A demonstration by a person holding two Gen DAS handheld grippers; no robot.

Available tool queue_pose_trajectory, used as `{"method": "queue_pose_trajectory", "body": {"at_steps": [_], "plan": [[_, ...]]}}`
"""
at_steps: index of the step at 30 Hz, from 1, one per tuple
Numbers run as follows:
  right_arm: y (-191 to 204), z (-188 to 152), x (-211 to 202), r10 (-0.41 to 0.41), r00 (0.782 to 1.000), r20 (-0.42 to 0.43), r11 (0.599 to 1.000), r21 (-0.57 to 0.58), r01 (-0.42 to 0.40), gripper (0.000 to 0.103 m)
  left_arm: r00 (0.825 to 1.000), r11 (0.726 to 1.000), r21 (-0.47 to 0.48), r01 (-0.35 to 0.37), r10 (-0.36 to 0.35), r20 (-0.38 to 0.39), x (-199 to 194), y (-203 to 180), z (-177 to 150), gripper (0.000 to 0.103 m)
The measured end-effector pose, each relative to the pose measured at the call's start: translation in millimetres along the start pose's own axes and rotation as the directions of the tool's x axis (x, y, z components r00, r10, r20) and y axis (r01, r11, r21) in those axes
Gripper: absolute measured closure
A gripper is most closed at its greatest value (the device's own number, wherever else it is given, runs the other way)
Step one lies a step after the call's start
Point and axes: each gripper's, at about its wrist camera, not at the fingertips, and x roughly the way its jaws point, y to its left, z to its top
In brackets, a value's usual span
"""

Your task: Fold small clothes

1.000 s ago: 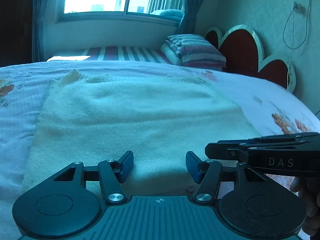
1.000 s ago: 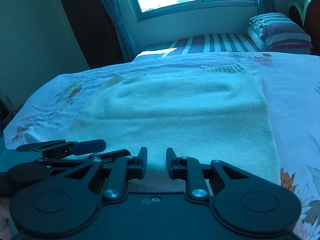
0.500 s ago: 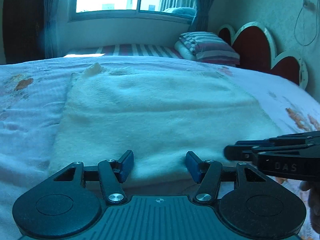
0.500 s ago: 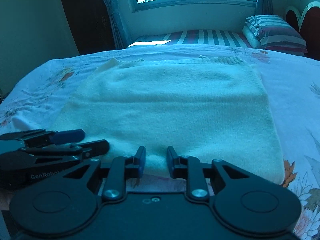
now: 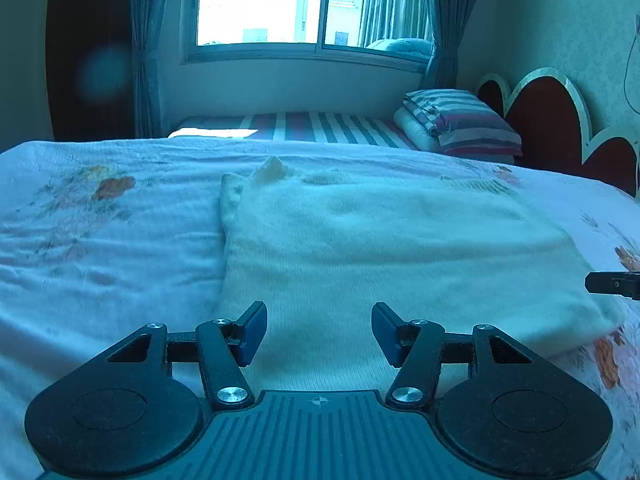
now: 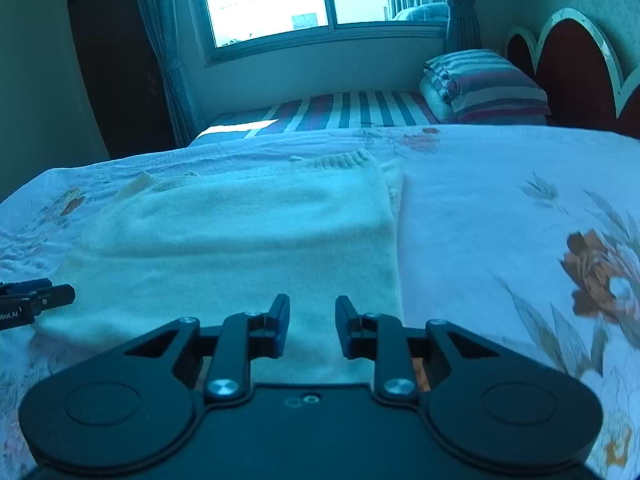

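Left wrist view: cream knit sweater (image 5: pixel 380 248) lies folded flat; both grippers spread, empty.

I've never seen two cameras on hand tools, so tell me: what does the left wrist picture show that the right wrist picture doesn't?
Only the left wrist view: the left gripper up close, jaws wide, over the sweater's near left corner.

Only the right wrist view: the right gripper up close, jaws narrower and just been opening, nothing gripped, at the sweater's near right corner; a dark door.

Both: the cream sweater on the floral bedspread, window, striped pillow, headboard.
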Motion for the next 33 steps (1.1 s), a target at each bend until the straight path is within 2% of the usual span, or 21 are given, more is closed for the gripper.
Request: {"method": "queue_pose_trajectory", "body": {"at_steps": [3, 5, 7, 8, 10, 12, 13, 15, 17, 20, 21, 22, 23, 24, 27, 29, 31, 33], "plan": [[-1, 21, 24, 0.013, 1.0, 0.004, 1.0, -0.005, -0.013, 0.078, 1.0, 1.0, -0.018, -0.014, 0.014, 0.011, 24, 8, 19, 0.045], [-5, 30, 41, 0.022, 1.0, -0.006, 1.0, -0.001, -0.022, 0.079, 1.0, 0.999, -0.05, -0.018, 0.018, -0.01, 42, 14, 24, 0.045], [-13, 32, 58, 0.001, 0.999, -0.044, 1.0, -0.007, -0.001, 0.083, 0.999, 0.997, -0.071, -0.019, 0.016, -0.044, 59, 20, 23, 0.045], [-21, 31, 65, -0.026, 0.997, -0.075, 1.0, 0.001, 0.027, 0.09, 0.999, 0.997, -0.081, -0.011, 0.008, -0.044, 61, 22, 22, 0.045], [-35, 35, 61, 0.018, 0.997, -0.071, 0.997, 0.07, -0.013, 0.09, 0.999, 0.992, -0.125, 0.004, -0.009, -0.038, 59, 27, 27, 0.045], [-33, 45, 52, 0.008, 1.0, 0.004, 0.997, 0.078, -0.008, 0.073, 1.0, 0.99, -0.14, -0.001, 0.002, 0.01, 59, 25, 36, 0.045], [-31, 52, 54, 0.01, 1.0, 0.024, 0.998, 0.067, -0.012, 0.073, 1.0, 0.99, -0.14, 0.008, -0.005, 0.021, 65, 23, 43, 0.045], [-27, 64, 70, 0.024, 1.0, 0.007, 0.998, 0.057, -0.024, 0.073, 0.999, 0.991, -0.129, 0.039, -0.036, 0.026, 81, 16, 57, 0.045], [-25, 75, 89, 0.022, 1.0, -0.01, 0.999, 0.033, -0.021, 0.075, 0.999, 0.995, -0.093, 0.042, -0.04, 0.019, 101, 8, 70, 0.045], [-40, 83, 109, -0.066, 0.997, -0.049, 0.997, 0.037, 0.068, 0.08, 0.998, 0.991, -0.133, 0.02, -0.028, -0.057, 134, 16, 77, 0.045], [-52, 85, 111, -0.065, 0.997, -0.051, 0.995, 0.074, 0.068, 0.082, 0.999, 0.992, -0.126, 0.024, -0.03, -0.042, 134, 16, 80, 0.045], [-58, 88, 110, -0.057, 0.998, -0.038, 0.993, 0.101, 0.06, 0.081, 0.999, 0.993, -0.112, 0.03, -0.032, -0.022, 135, 15, 84, 0.045], [-61, 93, 109, -0.057, 0.998, -0.014, 0.993, 0.105, 0.059, 0.074, 0.999, 0.995, -0.091, 0.032, -0.033, -0.009, 138, 13, 89, 0.045], [-60, 97, 111, -0.049, 0.999, 0.01, 0.995, 0.093, 0.048, 0.074, 0.999, 0.996, -0.079, 0.035, -0.035, -0.005, 144, 11, 94, 0.045], [-50, 109, 129, 0.014, 1.0, 0.013, 0.997, 0.073, -0.014, 0.076, 0.998, 0.996, -0.083, 0.041, -0.044, -0.037, 169, 11, 104, 0.045], [-45, 110, 142, -0.008, 1.0, -0.012, 0.999, 0.041, 0.009, 0.077, 0.997, 0.997, -0.075, 0.025, -0.031, -0.071, 185, 11, 103, 0.045], [-48, 105, 156, -0.052, 0.997, -0.063, 0.998, 0.028, 0.054, 0.079, 0.998, 0.999, -0.04, 0.025, -0.028, -0.064, 189, 7, 102, 0.045], [-50, 104, 150, -0.047, 0.998, -0.051, 0.998, 0.043, 0.05, 0.079, 0.997, 0.999, -0.048, 0.021, -0.025, -0.074, 186, 7, 107, 0.045]]}}
